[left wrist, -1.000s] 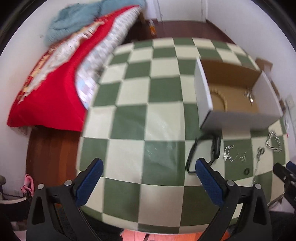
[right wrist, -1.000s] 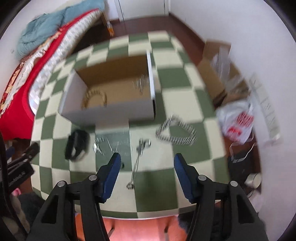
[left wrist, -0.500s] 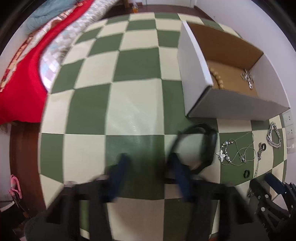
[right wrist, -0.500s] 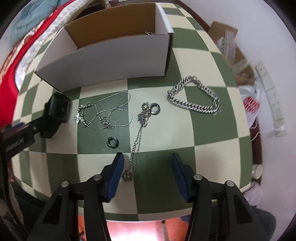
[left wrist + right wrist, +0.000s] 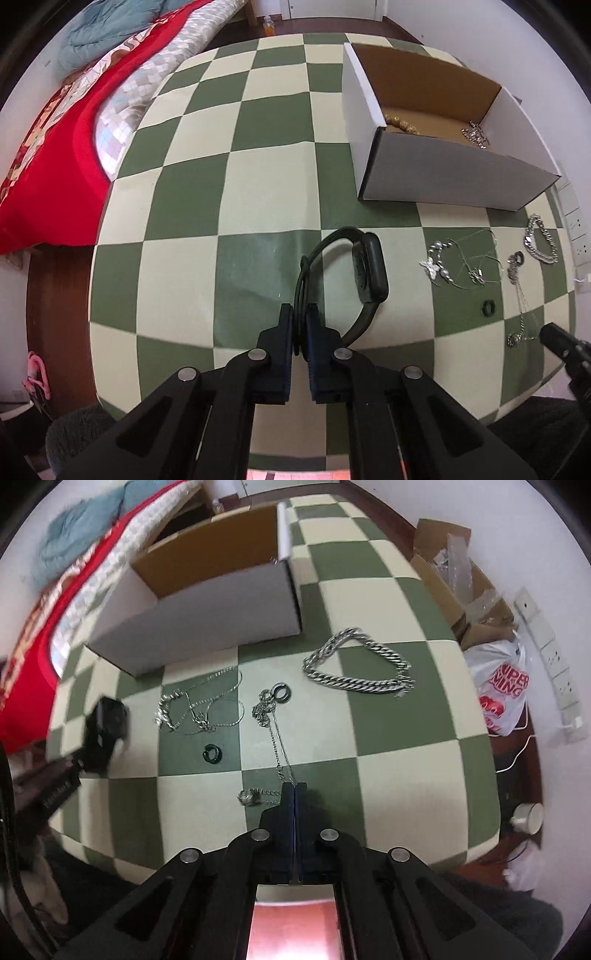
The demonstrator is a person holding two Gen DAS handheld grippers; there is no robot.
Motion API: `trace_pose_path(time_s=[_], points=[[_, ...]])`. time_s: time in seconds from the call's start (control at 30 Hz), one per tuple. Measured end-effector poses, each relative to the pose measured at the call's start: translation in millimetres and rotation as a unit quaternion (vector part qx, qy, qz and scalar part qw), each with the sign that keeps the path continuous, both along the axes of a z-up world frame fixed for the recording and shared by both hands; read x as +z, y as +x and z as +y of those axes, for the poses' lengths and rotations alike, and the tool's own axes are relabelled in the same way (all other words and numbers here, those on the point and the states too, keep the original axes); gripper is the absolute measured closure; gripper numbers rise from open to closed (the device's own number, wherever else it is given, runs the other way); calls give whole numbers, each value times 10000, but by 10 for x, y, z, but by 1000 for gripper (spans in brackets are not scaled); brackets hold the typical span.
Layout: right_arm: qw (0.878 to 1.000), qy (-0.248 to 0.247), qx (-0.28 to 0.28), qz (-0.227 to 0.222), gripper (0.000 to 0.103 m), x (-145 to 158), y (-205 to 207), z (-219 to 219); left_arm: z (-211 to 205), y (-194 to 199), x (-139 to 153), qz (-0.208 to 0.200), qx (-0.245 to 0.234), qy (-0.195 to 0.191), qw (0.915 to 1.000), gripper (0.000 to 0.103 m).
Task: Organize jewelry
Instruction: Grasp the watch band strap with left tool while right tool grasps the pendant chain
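Jewelry spread on the checkered desk (image 5: 258, 192), near the open box (image 5: 436, 177). Left claw (image 5: 300, 325) clamped on the strap of the black watch (image 5: 365, 269); right claw (image 5: 294, 797) pinched together on the thin chain with a ring (image 5: 275, 720). Pickup step, apparently; next, likely lifting both clear and carrying over the box wall. Outside the box: one watch, one heavy chain (image 5: 358, 672), one fine necklace (image 5: 199, 709), one dark ring (image 5: 212, 753). Inside: one bead bracelet (image 5: 400, 124), one silver piece (image 5: 475, 134).
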State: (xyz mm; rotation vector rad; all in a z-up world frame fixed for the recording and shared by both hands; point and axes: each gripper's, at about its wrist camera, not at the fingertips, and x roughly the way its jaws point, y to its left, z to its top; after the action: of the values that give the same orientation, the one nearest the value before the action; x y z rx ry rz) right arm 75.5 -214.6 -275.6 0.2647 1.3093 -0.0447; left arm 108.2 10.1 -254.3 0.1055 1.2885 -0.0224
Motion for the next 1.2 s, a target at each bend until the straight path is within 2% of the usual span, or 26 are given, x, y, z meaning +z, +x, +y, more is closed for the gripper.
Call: trace_pose_path(time_s=[0.37,0.5,0.53,0.63,0.67,0.8,0.83,0.87,0.9,1.07,1.2], points=[[9973,289,-37,-676,103,728,60,-69,37,-26,420,-244,56,-180,9995,99],[9985,337,45,-438,102,696,116,-66,-13,-14,482,-291,11,-156,9995,99],[9995,178,147,-216,97,603,142,-23,-31,-16,471,-279,7,-154,9995,99],[9993,255,214,179,61,302,145,31,-69,-22,395,-191,-12,-152,9997,99],[9991,218,252,280,60,211,142,52,-88,-42,367,-157,-20,-141,9998,99],[9978,-77,332,575,61,-82,117,152,-126,-102,269,-52,-57,-114,9999,99],[9974,-186,378,578,64,-107,100,182,-122,-108,254,-44,-59,-103,9999,99],[9969,-376,497,476,82,-94,83,237,-113,-114,237,-33,-49,-105,9999,99],[9958,-563,562,446,90,-107,71,276,-104,-113,223,-20,-40,-114,9999,99],[9966,-534,569,260,90,-52,29,270,-61,-108,225,-28,5,-129,9999,99],[9992,-186,320,-138,90,290,-9,129,-41,-96,361,-130,32,-139,9998,99]])
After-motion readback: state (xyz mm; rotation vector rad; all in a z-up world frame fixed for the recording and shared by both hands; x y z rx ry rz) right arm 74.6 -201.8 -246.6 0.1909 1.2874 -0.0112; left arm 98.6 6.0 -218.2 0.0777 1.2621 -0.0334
